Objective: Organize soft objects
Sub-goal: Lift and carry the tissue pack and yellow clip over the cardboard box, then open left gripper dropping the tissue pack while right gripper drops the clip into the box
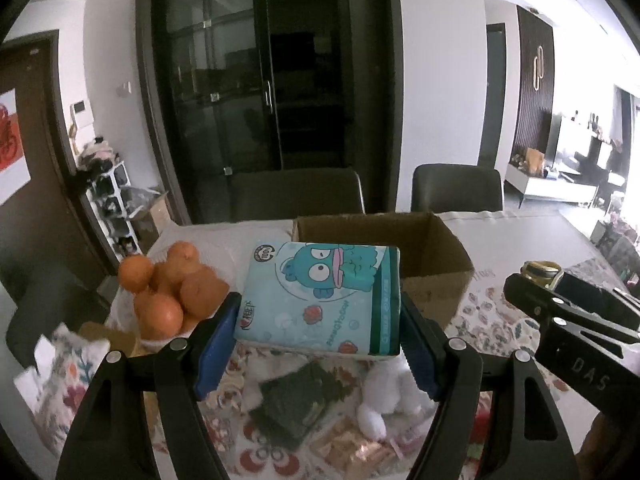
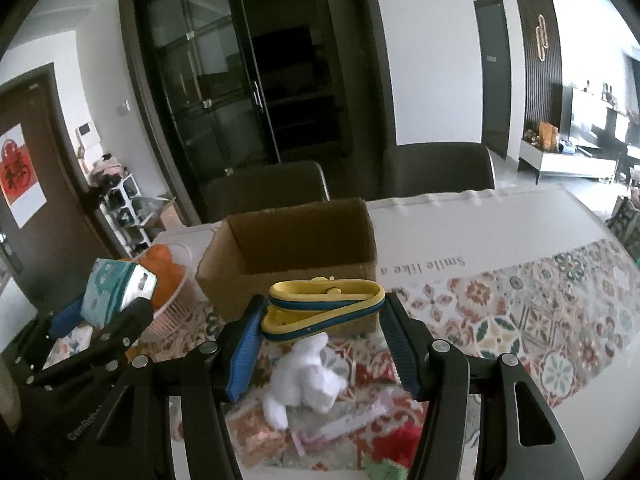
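Above the patterned table, left gripper (image 1: 318,330) clamps a tissue pack (image 1: 320,296), right gripper (image 2: 320,332) pinches yellow slippers (image 2: 324,308); both just before the open cardboard box (image 2: 288,268) at frame centre.

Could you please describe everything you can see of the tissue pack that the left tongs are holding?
The tissue pack is a soft, light-blue plastic-wrapped block printed with a teal cartoon fish, red shells and a darker teal band along one side. The left tongs grip it by its two sides on their blue pads, holding it lifted above the patterned tablecloth, in front of the open cardboard box. Nothing else touches it.
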Demonstrator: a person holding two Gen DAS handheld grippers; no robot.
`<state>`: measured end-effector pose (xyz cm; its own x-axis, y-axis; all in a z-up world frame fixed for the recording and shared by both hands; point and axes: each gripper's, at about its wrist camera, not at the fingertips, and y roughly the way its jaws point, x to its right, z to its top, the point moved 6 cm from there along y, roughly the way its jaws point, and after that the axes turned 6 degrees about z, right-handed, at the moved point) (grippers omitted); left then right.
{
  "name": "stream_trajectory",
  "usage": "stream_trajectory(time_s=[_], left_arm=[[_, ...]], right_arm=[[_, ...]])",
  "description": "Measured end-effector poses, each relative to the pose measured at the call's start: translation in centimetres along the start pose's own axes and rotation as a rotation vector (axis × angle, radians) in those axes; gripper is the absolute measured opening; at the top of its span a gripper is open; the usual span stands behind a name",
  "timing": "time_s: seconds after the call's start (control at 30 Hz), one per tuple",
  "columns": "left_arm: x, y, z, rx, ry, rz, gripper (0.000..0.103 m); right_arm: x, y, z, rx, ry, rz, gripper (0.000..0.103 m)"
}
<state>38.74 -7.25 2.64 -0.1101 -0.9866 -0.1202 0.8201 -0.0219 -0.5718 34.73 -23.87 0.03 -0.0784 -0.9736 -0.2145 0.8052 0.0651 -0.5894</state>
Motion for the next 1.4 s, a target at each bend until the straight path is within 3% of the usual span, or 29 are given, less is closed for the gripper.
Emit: stream_trajectory(time_s=[0.3,0.67,1.0,1.27,1.4], left_arm=[[1.0,3.9,4.6,-0.072,0.027,-0.006,0.075],[1.9,9.0,7.5,-0.184,0.056,-0.011,0.075],[3.1,13.9,7.7,-0.305,0.052,-0.029,0.075],[4.1,16.9,7.1,-0.353,0.068,-0.010,0.079],[3.9,17.0,6.5,-0.349,0.082,0.028,0.085]], right_arm=[[0.4,3.8,4.6,-0.071,-0.007,0.013,0.058],[0.5,8.3,8.5,-0.152,-0.021,0.040,0.058],[2.2,14.9,8.6,-0.317,0.040,0.079,0.058],[3.3,18.2,7.8,-0.391,0.037,0.062,0.059],[4.0,19.3,7.1,-0.436,0.045,0.059,0.069]])
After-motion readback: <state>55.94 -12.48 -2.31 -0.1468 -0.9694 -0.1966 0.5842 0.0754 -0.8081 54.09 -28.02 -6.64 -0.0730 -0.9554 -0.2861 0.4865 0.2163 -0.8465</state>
